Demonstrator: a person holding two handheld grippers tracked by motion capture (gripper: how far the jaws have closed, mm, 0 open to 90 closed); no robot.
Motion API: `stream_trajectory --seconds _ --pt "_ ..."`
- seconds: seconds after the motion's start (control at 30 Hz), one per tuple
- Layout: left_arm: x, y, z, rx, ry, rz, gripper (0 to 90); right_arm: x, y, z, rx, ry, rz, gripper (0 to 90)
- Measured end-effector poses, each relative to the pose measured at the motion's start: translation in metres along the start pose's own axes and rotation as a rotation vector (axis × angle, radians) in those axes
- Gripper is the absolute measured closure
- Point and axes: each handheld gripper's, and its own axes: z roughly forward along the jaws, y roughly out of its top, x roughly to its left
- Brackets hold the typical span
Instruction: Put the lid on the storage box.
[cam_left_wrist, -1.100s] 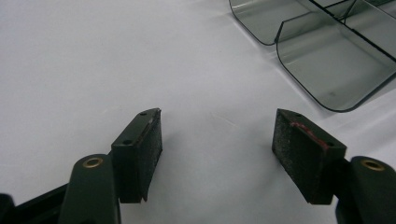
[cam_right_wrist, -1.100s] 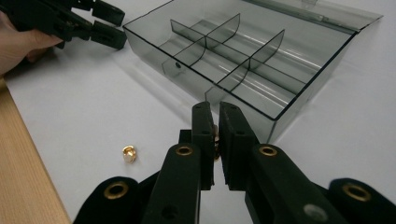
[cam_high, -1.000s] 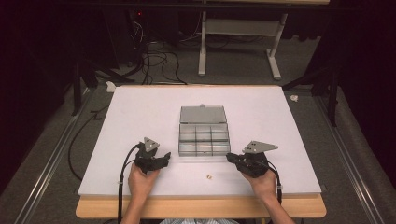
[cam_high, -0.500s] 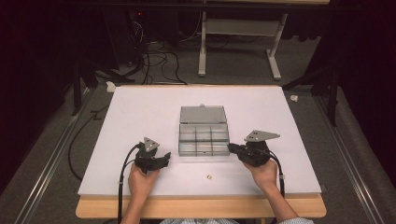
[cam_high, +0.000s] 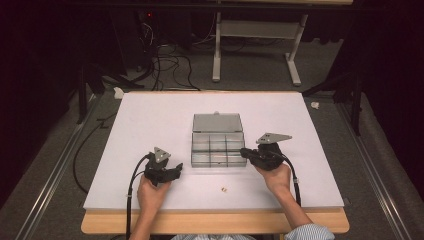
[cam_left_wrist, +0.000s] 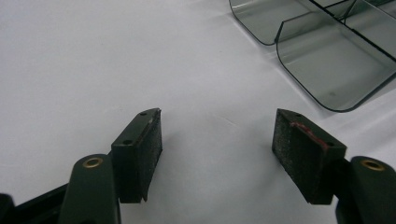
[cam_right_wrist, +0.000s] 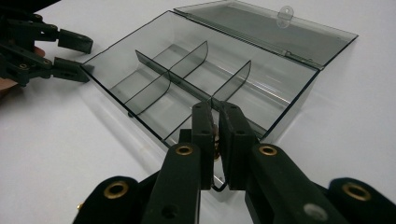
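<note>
- Left gripper (cam_high: 176, 169) rests on the white table (cam_high: 150, 120), jaws spread and empty, waiting beside the box.
- Compartment box (cam_high: 218, 148) lies mid-table, lid open for loading.
- Right gripper (cam_right_wrist: 215, 122), jaws pressed together on a small brass-coloured part (cam_right_wrist: 215, 144), hangs at the box's right edge, likely to drop it into 1 compartment.
- Another small part (cam_high: 224, 189) lies nearer the person.

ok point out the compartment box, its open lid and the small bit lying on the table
compartment box (cam_high: 218, 150), high view, on a middle divider
open lid (cam_high: 218, 123), high view, on the flat panel
small bit (cam_high: 224, 189), high view, on its middle
</note>
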Motion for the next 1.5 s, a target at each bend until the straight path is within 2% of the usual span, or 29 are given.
stream_trajectory --seconds 0.5,0.9,1.5 --pt "0.0 0.0 0.0 0.001 -0.001 0.001 33.3 -0.003 0.004 0.015 0.03 -0.008 -0.003 86.2" --pt "0.0 0.0 0.0 0.001 -0.001 0.001 33.3 -0.004 0.003 0.029 0.078 -0.015 -0.014 86.2" --pt "0.0 0.0 0.0 0.0 -0.001 0.0 33.3 -0.006 0.001 0.039 0.116 -0.024 -0.011 85.8"
